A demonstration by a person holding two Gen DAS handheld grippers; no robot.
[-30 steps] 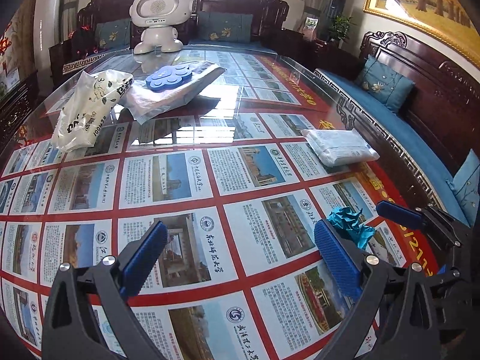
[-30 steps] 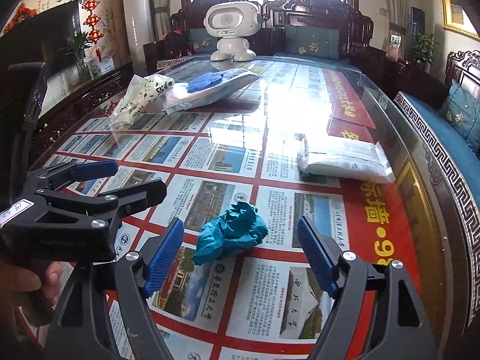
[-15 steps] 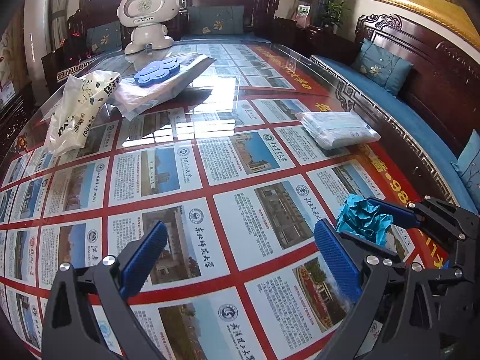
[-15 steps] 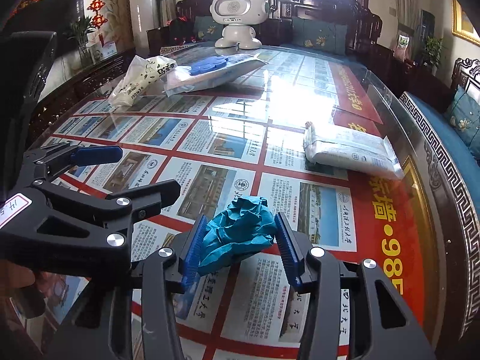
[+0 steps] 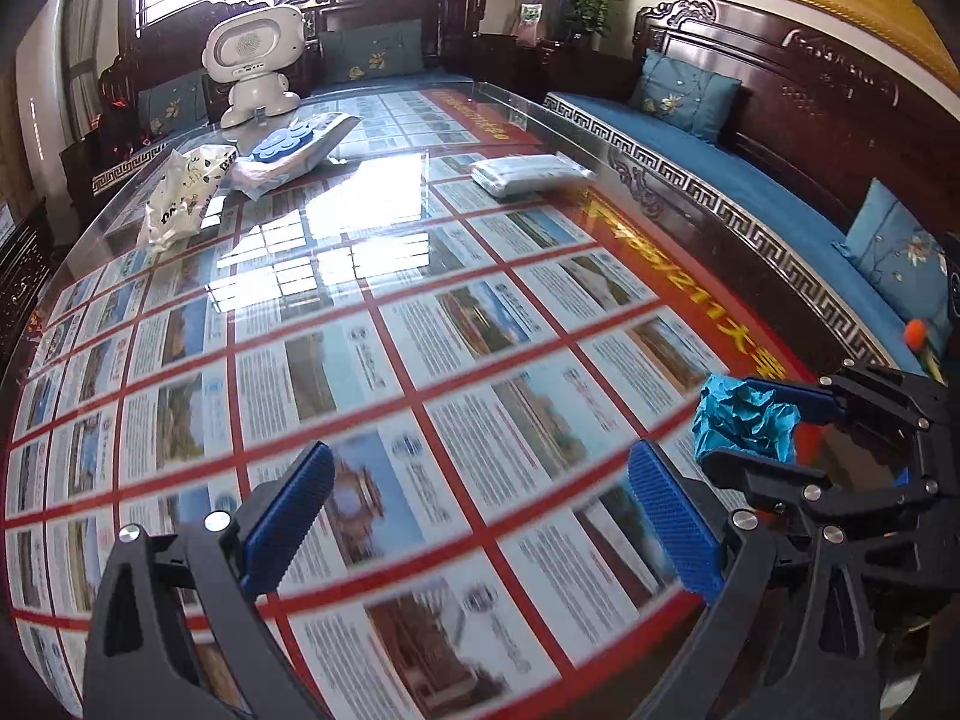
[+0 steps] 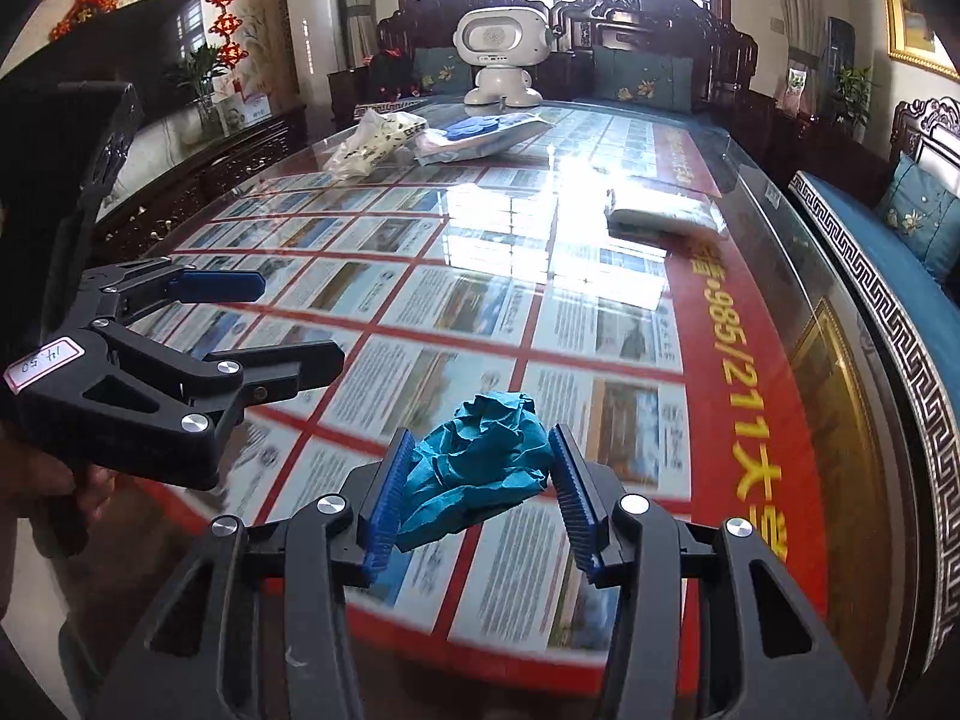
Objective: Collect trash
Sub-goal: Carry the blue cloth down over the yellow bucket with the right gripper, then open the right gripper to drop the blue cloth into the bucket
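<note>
R gripper [image 6: 477, 495] is pinching the crumpled teal paper wad [image 6: 480, 459]: both blue ribbed pads [image 6: 384, 504] press its sides, wad sticks out past the tips and sits clear above the glass tabletop [image 6: 540, 276], not touching it. Its jaws closed in on the wad within the last sec and now clamp it. L gripper [image 5: 480, 516] is spread wide w/ nothing between the pads, only the printed sheets under the glass showing through the gap. From the L wrist cam the wad [image 5: 744, 420] shows just right of the L gripper, held in the R gripper's [image 5: 774, 426] black fingers. Places relative to the wad: L gripper [image 6: 252, 324] is to its left at about the same height, a label w/ handwritten digits on its body; the person's hand [image 6: 54, 480] grips that handle further left, at the frame edge. Far beyond the wad, a flat white plastic packet [image 6: 660, 219] lies on the glass toward the right side. Further back and left of the wad, a white printed bag [image 6: 372, 141] and next to it a clear pack w/ a blue flower-shaped piece [image 6: 474, 126] on top. Behind those, at the far end of the table, a white toy robot [image 6: 501, 57] stands upright. Right of the wad, past the table edge, a dark wood bench w/ blue cushions [image 6: 918, 210].
</note>
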